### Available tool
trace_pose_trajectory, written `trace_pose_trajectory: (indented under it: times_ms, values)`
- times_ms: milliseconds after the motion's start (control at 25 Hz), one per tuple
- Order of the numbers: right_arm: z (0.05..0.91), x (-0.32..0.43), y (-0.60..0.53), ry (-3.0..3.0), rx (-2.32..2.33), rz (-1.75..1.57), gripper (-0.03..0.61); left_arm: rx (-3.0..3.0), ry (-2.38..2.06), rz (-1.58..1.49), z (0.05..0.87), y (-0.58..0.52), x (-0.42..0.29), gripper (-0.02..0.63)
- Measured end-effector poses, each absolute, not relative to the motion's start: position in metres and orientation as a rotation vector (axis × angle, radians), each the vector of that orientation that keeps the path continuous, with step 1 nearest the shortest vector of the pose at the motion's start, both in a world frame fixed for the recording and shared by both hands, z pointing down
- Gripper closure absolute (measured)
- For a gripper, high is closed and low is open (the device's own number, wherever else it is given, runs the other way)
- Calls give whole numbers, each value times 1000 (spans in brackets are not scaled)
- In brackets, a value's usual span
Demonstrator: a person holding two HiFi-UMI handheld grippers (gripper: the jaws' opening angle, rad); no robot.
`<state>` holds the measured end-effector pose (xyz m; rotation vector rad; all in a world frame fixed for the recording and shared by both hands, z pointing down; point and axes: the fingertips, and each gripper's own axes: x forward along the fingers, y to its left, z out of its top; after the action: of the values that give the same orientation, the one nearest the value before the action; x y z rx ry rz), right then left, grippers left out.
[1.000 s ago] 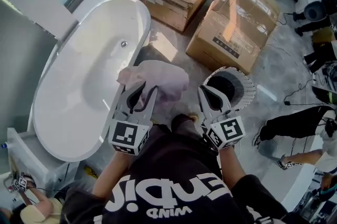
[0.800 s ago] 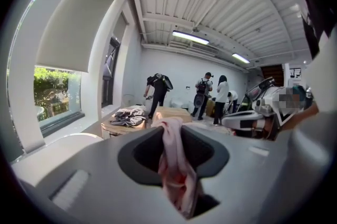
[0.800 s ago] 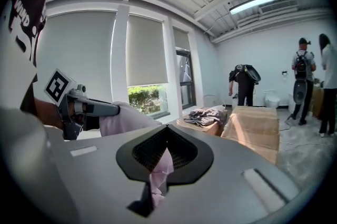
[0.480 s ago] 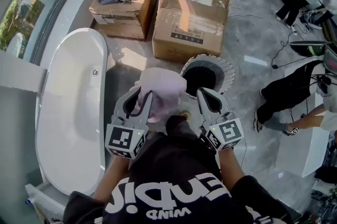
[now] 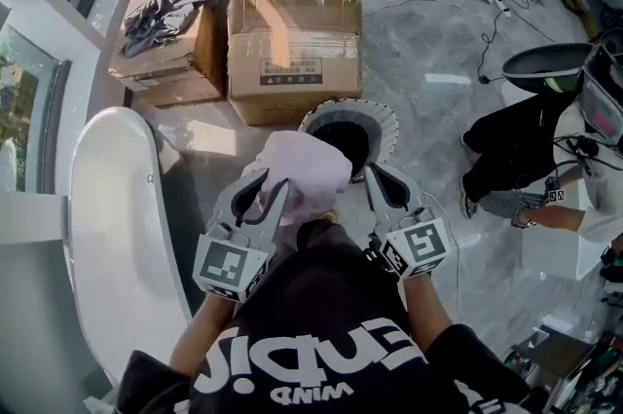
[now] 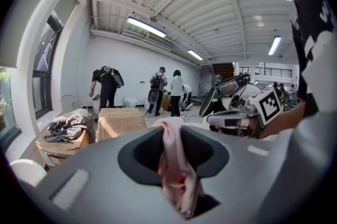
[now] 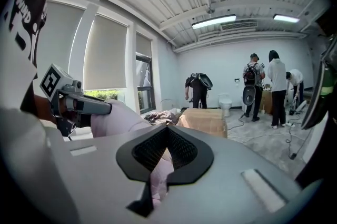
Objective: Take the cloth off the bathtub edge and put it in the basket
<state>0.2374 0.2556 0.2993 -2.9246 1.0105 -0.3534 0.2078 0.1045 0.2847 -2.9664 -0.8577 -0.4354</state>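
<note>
Your left gripper (image 5: pixel 263 195) is clenched on the pink cloth (image 5: pixel 304 170), which hangs at the near-left rim of the basket (image 5: pixel 387 122) — its mouth lies ahead-right, nearer your right gripper (image 5: pixel 382 184), closed on nothing.

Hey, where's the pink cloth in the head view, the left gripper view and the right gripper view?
Head view: the pale pink cloth is bunched at centre, at the left claw tips.
Left gripper view: lower centre, pinched between that claw's jaws.
Right gripper view: left of centre, a rounded mound.
Shared landmark: the large brown cardboard box.
</note>
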Motion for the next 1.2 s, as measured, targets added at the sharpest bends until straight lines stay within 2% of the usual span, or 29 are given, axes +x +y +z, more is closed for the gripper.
trace_pose_trajectory:
  times_ms: [720,1200]
  values:
    - [291,255,342,561,-3012,-357,569,-2737,-1311,-407,262,186,262,515]
    - [292,262,359,437,-3026,-355,569,-2651,-1508,-183,169,226,322,515]
